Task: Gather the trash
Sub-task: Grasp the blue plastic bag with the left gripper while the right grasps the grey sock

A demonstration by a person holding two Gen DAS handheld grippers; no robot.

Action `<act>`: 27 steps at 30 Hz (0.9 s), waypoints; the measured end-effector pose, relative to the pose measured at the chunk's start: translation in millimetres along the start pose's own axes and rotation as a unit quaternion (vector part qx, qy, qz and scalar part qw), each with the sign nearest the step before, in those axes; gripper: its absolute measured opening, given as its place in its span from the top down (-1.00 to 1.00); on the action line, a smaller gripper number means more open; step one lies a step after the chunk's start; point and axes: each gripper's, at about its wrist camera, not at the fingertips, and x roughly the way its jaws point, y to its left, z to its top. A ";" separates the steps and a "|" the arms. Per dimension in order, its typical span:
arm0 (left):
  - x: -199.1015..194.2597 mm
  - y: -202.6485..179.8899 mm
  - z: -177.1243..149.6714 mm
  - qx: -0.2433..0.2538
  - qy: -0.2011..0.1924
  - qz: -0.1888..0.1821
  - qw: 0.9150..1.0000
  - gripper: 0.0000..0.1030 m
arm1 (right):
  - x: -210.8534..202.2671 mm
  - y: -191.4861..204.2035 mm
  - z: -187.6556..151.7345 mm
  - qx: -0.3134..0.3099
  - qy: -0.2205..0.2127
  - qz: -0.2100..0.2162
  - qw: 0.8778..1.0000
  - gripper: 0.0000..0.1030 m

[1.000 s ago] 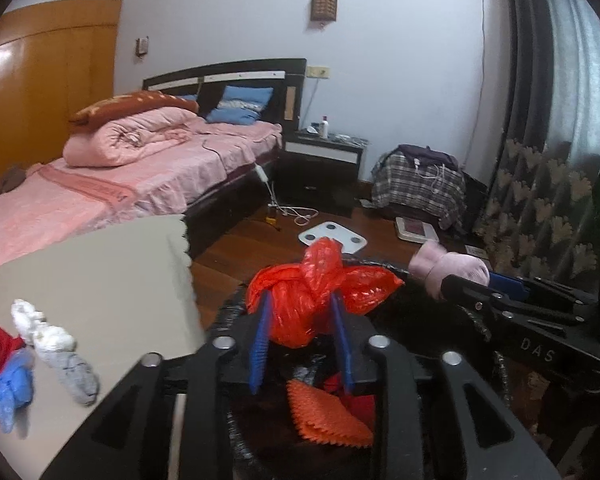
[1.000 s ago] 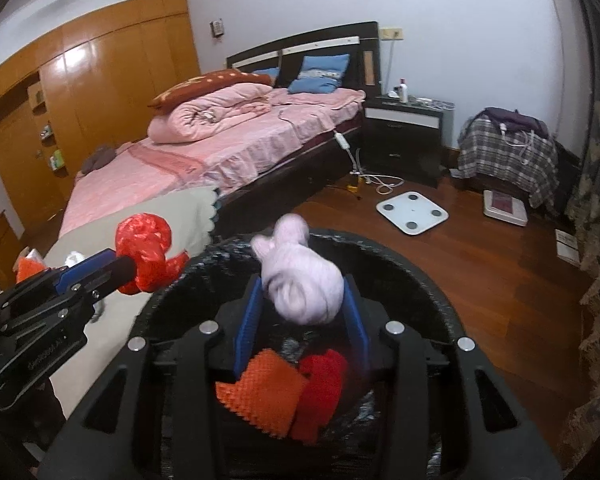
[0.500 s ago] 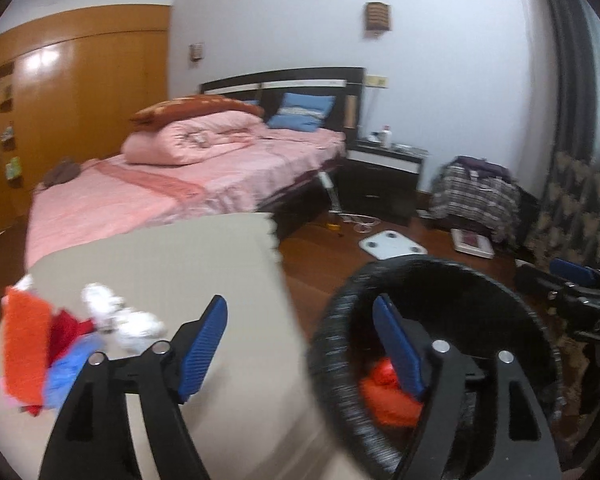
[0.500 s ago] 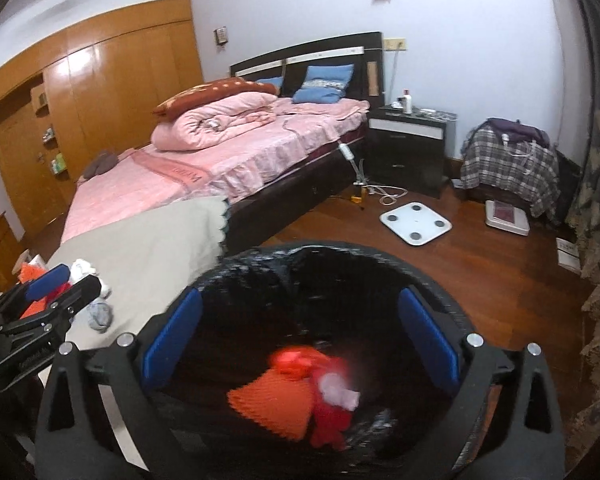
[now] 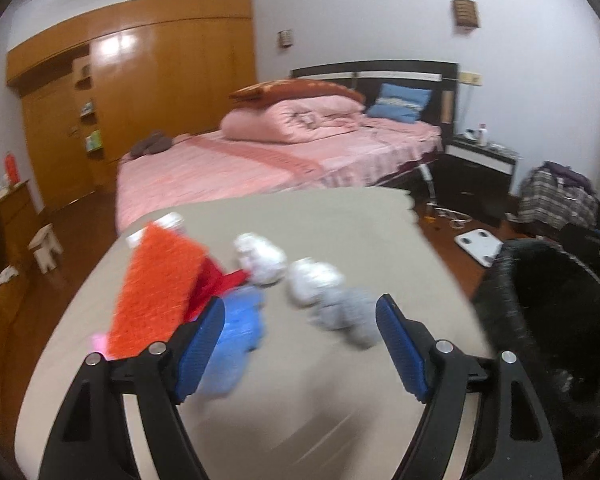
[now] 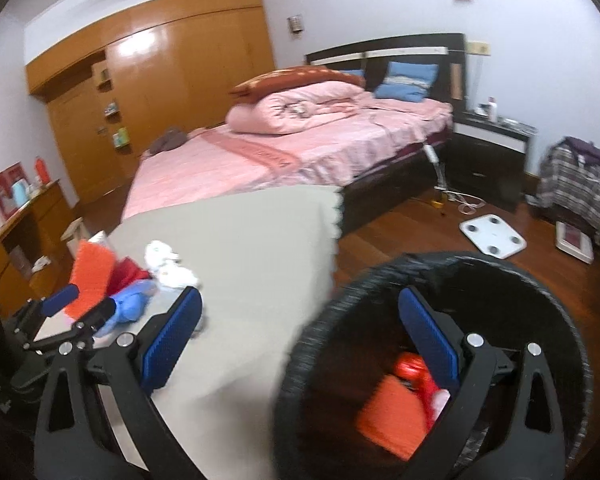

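Two black grippers with blue finger pads appear, each held with its tongs spread wide and nothing between them. From the left wrist view, the left gripper (image 5: 300, 344) hangs over a beige cloth-covered table (image 5: 340, 224) that fills the middle of the frame. A blurred cluster of trash lies on the cloth at centre left: an orange textured sheet (image 5: 156, 292), a red scrap (image 5: 216, 280) beside it, a crumpled blue plastic piece (image 5: 236, 320) near the left pad, and crumpled white and grey paper wads (image 5: 316, 284) toward the middle. A black-lined round trash bin (image 5: 540, 320) sits at the right edge, past the table's corner.

From the right wrist view, the right gripper (image 6: 300, 344) straddles the table edge and the bin (image 6: 380, 280): its left pad is over the cloth (image 6: 240, 240), its right pad over the bin's opening. Orange and red trash pieces (image 6: 396, 408) lie inside the bin at lower right. The trash pile (image 6: 140, 276) shows at centre left, with the left gripper (image 6: 80, 304) just below it.

Behind the table stands a bed with pink bedding (image 5: 300, 152), a blue pillow and a dark headboard. Orange-brown wooden wardrobes (image 5: 160, 80) line the upper left wall. A dark nightstand (image 6: 488, 152), white bathroom scale (image 6: 492, 232) on the reddish wood floor, and plaid cloth heap (image 6: 580, 176) occupy the right.
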 end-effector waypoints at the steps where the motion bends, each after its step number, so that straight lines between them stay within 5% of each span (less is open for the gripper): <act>1: 2.5 8.7 -2.4 -0.007 0.004 0.007 1.000 -0.49 | 6.2 8.3 1.6 -0.005 0.003 0.006 1.000 -0.86; 27: 55.8 61.4 -27.2 -0.038 0.056 0.039 0.997 -0.46 | 134.2 88.8 -24.8 -0.054 0.092 0.050 0.993 -0.79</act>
